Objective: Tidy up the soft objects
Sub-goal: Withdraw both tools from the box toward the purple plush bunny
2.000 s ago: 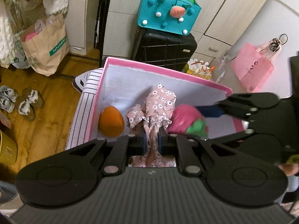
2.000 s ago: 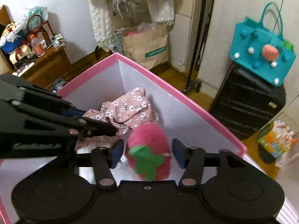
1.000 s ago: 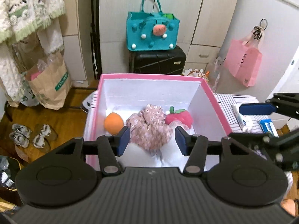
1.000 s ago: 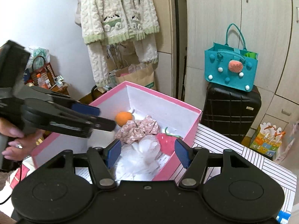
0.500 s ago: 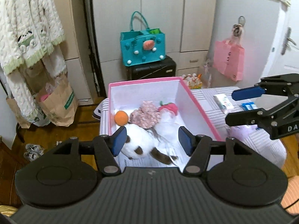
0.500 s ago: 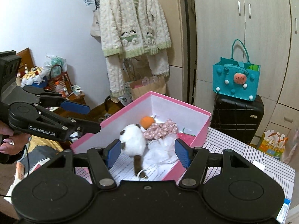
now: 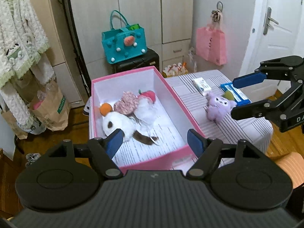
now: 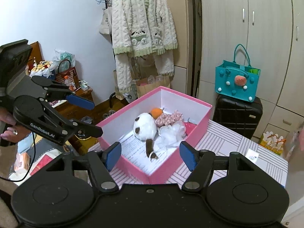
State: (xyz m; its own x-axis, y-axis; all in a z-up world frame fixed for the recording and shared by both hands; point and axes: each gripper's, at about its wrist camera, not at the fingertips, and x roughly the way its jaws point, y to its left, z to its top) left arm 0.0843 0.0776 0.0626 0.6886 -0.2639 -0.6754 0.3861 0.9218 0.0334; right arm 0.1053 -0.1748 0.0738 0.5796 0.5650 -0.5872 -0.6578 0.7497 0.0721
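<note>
Grippers both stand clear of the box (image 7: 191, 125) now, pulled back and up from where they were 2 seconds ago, deep inside it. Then the left gripper (image 7: 154, 142) pinched the floral cloth (image 7: 127, 102) and the right gripper (image 8: 150, 154) framed the strawberry (image 7: 149, 96); both items now lie loose at the box's far end beside the orange ball (image 7: 105, 108), with the white plush (image 7: 117, 124) and the white puff (image 7: 145, 111) nearer. Both sets of jaws have just been opening and hold nothing. 5 soft things look stowed. 1 purple plush (image 7: 218, 108) sits out on the striped table (image 7: 252, 129), just beside the right gripper's fingers in the left view, so it is likely the next pick.
</note>
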